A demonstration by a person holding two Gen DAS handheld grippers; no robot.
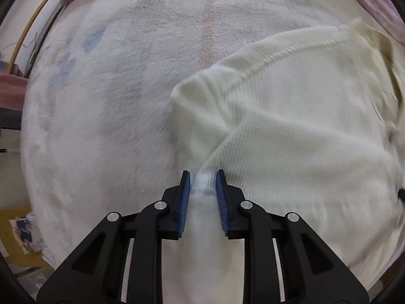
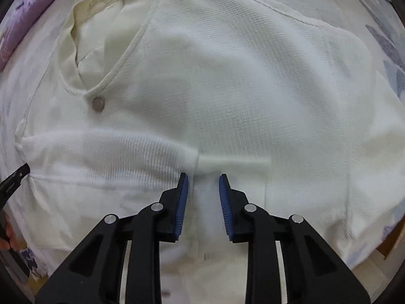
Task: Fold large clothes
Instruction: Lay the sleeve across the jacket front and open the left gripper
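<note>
We point both straight down over the cream sweater [image 2: 227, 76]: left hand-held gripper [image 1: 202, 174] clamps its cuff [image 1: 203, 182], right hand-held gripper [image 2: 203, 177] stands apart.

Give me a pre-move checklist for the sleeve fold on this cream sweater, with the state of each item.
1. Left gripper has knit between its pads: ok, the sleeve cuff sits there.
2. Cuff firmly clamped: cannot tell.
3. Right gripper holding cloth: cannot tell; fabric lies between its pads.
4. Sleeve folded toward the sweater body: ok.
5. Sweater on the fleece blanket: ok.
6. Button and neckline uncovered: ok.
</note>
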